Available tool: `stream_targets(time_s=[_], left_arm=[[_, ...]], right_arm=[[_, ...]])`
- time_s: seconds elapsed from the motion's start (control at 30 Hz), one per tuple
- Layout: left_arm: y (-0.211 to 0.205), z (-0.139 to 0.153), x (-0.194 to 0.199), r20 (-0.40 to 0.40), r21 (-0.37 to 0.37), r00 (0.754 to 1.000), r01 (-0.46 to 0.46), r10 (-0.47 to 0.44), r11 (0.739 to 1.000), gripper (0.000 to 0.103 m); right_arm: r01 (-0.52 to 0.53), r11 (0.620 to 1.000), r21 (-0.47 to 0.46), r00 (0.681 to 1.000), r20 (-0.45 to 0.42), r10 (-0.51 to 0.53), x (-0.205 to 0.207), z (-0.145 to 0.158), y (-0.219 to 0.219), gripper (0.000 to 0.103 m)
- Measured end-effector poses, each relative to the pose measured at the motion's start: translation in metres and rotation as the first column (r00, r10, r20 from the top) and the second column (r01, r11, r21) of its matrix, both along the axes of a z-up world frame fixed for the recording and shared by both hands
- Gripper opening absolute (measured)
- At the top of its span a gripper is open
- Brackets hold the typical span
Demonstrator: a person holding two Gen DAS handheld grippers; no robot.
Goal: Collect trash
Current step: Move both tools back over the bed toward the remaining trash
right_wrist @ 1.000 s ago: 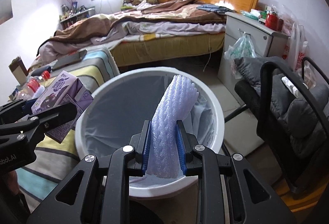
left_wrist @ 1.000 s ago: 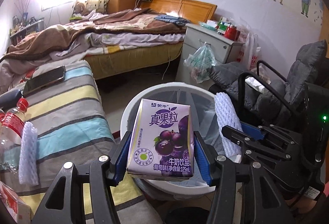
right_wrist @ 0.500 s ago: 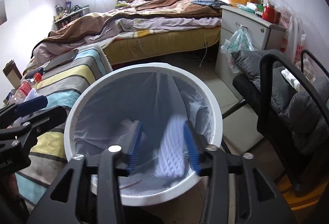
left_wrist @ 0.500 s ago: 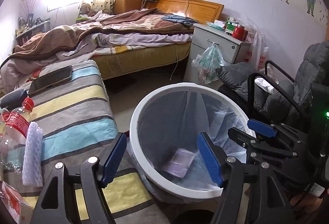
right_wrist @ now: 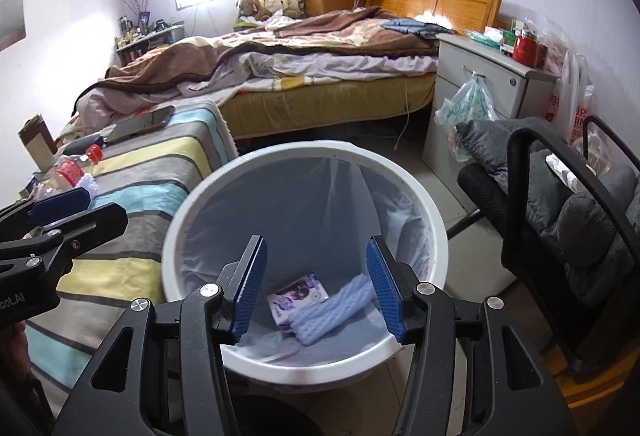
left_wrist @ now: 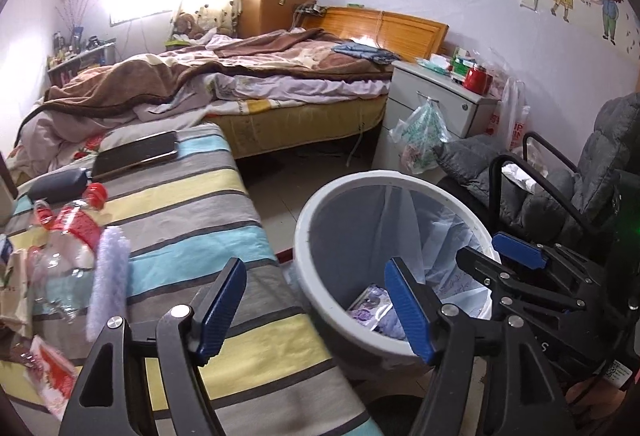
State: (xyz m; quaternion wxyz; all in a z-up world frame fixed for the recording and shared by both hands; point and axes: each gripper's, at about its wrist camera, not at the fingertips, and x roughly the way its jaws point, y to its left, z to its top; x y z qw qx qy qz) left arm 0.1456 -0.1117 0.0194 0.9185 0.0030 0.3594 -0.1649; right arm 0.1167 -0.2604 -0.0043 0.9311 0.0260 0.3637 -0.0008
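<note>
- The right gripper (right_wrist: pixel 316 284) is hovering over the white bin (right_wrist: pixel 424 196), its jaws released and gripping nothing, having just been opening within the past second.
- Inside the bin, a purple drink carton (right_wrist: pixel 298 294) and a white foam sleeve (right_wrist: pixel 334 310) are lying together at the bottom, at about 6 o'clock in the right wrist view.
- The left gripper (left_wrist: pixel 316 306) is hanging at the bin's 9 o'clock edge over the striped bench (left_wrist: pixel 172 232), jaws likewise released and empty.
- More trash is waiting at the bench's 9 o'clock side: a plastic bottle (left_wrist: pixel 66 236), a second foam sleeve (left_wrist: pixel 108 280) and a red-and-white wrapper (left_wrist: pixel 50 376).
- Risk: the bottle is lying touching the sleeve, so a careless closing could be pinching both or be rolling the bottle off the bench.
- A phone (left_wrist: pixel 136 154) is sitting at 11 o'clock, and could be mistaken for trash.
</note>
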Motion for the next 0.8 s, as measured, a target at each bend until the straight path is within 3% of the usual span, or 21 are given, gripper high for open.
stream_targets(time_s=[0.57,0.8], left_arm=[[0.085,0.014,-0.039,0.054,0.015,0.987,-0.155,0.154,0.988,0.071],[0.154,0.01,-0.061,0.065,0.015,0.955,-0.291,0.29,0.957,0.071]], right_arm=[[-0.106,0.994,0.03,0.992,0.069,0.104,-0.013,0.013,0.059,0.054],[-0.21,0.977,0.041,0.975,0.075,0.207,-0.015,0.012,0.096,0.054]])
